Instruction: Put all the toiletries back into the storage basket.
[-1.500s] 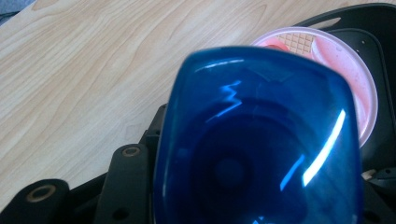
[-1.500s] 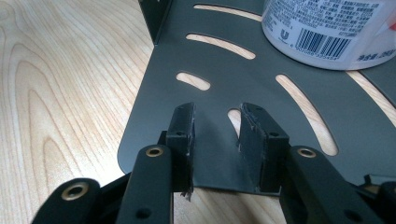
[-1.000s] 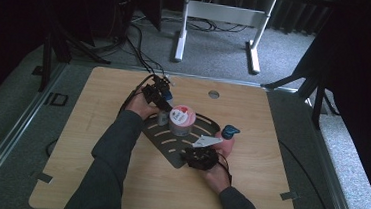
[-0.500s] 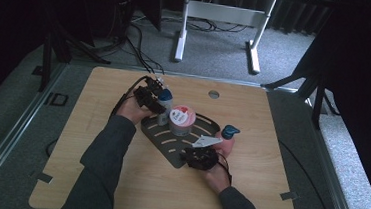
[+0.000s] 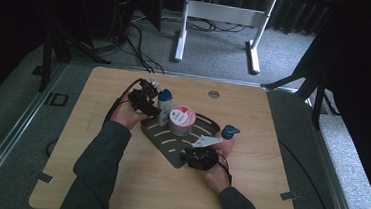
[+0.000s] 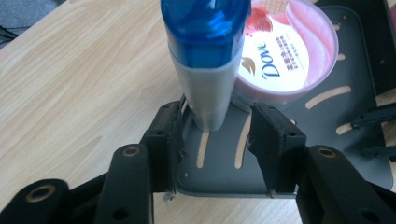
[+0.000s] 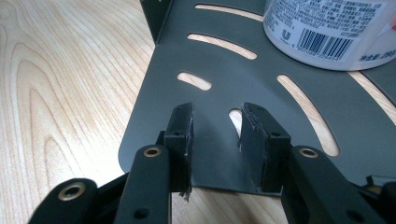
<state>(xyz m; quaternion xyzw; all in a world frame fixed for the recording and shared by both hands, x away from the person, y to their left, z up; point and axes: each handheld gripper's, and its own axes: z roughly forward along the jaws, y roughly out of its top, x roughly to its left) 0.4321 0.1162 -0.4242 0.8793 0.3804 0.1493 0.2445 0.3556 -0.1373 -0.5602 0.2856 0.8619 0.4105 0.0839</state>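
Grey slotted metal, the tray lies on the wooden table and carries two things: a pink Dove tub, upright, and a blue-capped tube standing cap-up just beside it. We judge the step to be setting the tube down on the tray. Our left gripper has its jaws half apart, just been closing, flanking the tube's foot; we cannot tell if the pads touch it. Our right gripper holds its jaws moderately apart at the tray's near edge, which we cannot tell is pinched. Next, we must free the tube without tipping it. A pink bottle with a blue cap waits beside the tray.
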